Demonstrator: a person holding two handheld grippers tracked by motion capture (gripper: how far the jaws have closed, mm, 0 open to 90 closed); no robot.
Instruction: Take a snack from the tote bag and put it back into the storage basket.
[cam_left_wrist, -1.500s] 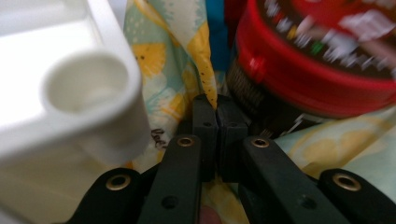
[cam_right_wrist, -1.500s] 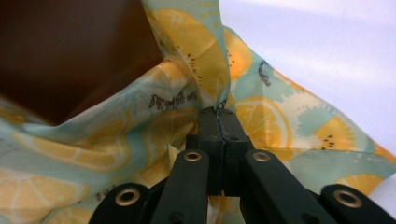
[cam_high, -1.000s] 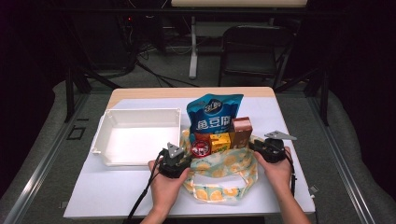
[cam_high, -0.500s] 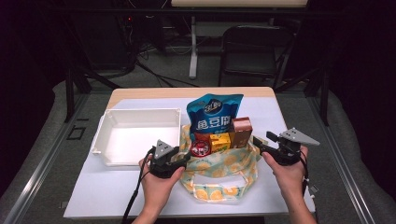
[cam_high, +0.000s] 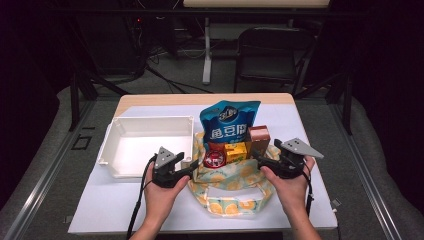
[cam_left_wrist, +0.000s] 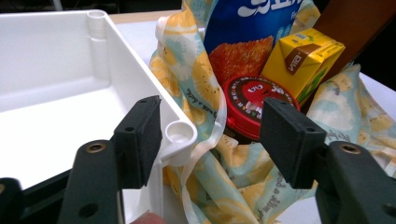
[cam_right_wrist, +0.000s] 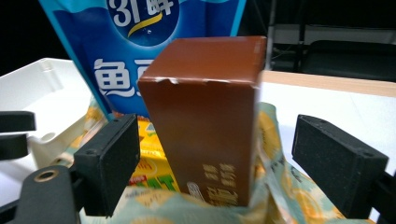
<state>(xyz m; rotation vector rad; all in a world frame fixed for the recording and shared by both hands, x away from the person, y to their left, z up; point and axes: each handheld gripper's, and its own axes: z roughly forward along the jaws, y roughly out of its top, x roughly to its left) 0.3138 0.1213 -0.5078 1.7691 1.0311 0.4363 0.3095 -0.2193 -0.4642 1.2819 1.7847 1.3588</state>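
- The cloth bag (cam_high: 227, 185) with its orange-slice print lies slumped open on the table (cam_high: 100, 210), right of the white tray (cam_high: 145, 147), and both my grippers sit at its two ends.
- In it stand a blue snack pouch (cam_high: 227, 125), a brown box (cam_high: 258, 140), a yellow juice carton (cam_high: 235, 151) and a red-lidded tub (cam_high: 214, 159), packed close together.
- My left gripper (cam_high: 186, 171) has just been opening its jaws; they stand apart, with the tray's corner post and a fold of the bag's edge between them, pressing on neither.
- My right gripper (cam_high: 261, 157) has just been opening too; its jaws stand wide either side of the brown box (cam_right_wrist: 205, 121), clear of it.
- The bag's handle (cam_high: 235, 207) loops toward me on the white table between my two hands.
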